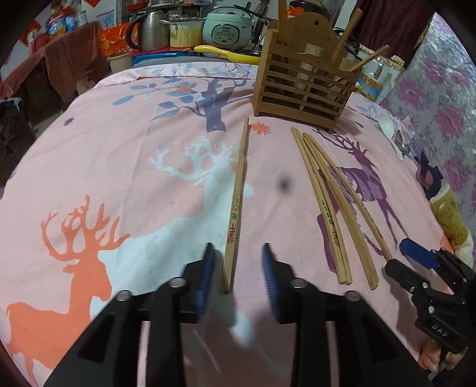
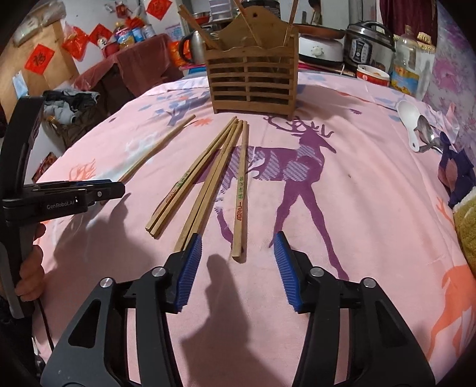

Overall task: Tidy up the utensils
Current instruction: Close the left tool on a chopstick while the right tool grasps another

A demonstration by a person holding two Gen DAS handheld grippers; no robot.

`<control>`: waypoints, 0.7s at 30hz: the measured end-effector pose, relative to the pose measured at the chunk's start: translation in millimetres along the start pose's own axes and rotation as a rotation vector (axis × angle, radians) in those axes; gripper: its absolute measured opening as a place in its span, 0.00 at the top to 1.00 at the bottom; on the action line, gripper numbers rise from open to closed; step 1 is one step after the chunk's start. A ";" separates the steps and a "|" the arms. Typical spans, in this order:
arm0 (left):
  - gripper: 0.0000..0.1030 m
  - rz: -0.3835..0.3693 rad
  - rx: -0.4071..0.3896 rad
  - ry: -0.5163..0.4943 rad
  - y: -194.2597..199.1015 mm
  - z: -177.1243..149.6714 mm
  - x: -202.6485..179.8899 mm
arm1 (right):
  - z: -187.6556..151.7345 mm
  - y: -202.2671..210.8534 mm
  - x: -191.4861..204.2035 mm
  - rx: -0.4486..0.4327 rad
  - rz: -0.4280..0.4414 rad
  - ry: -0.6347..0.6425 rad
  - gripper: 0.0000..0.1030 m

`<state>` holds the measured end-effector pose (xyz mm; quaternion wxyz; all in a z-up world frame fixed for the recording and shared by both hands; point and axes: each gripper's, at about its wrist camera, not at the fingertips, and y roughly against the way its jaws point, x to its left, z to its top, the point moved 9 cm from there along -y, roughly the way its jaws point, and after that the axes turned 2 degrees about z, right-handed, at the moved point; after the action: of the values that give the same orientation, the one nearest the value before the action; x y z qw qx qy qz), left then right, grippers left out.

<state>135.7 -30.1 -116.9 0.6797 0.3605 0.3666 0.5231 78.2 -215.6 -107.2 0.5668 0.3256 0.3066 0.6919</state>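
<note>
A wooden slatted utensil holder [image 1: 303, 86] [image 2: 253, 83] stands at the far side of the pink deer-print tablecloth, with a few sticks in it. A single chopstick [image 1: 236, 205] [image 2: 160, 146] lies on the cloth; its near end sits between the open jaws of my left gripper [image 1: 238, 256], untouched. Several more chopsticks [image 1: 333, 205] [image 2: 202, 184] lie in a loose bunch to its right. My right gripper [image 2: 238, 247] is open just short of the near end of one chopstick [image 2: 240, 190]. It also shows in the left wrist view [image 1: 416, 256].
A white spoon [image 2: 412, 119] [image 1: 386, 125] and a metal spoon [image 2: 427, 134] lie at the right edge of the cloth. A kettle [image 1: 148, 28], rice cooker [image 1: 227, 28], pressure cooker [image 2: 370, 43] and a bottle [image 2: 407, 65] stand behind the holder. My left gripper shows at the left of the right wrist view [image 2: 119, 189].
</note>
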 end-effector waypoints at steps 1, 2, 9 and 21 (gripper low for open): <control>0.58 0.015 -0.002 -0.006 -0.2 -0.2 0.3 | -0.7 -1.2 -2.1 0.008 0.000 -0.010 0.55; 0.56 0.021 -0.002 -0.011 -0.4 -0.4 0.2 | -2.3 -3.8 -4.2 0.024 0.001 -0.021 0.61; 0.63 0.121 -0.016 -0.115 -2.4 -4.4 -9.0 | -4.8 -7.9 -11.8 0.044 -0.007 -0.054 0.93; 0.92 0.075 -0.047 -0.109 6.3 -2.6 -13.6 | -2.1 -7.4 -13.1 0.031 -0.016 -0.055 0.93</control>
<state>128.1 -41.9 -111.0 0.6868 0.3860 0.3028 0.5363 82.7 -227.3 -115.7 0.5753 0.3508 0.3044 0.6733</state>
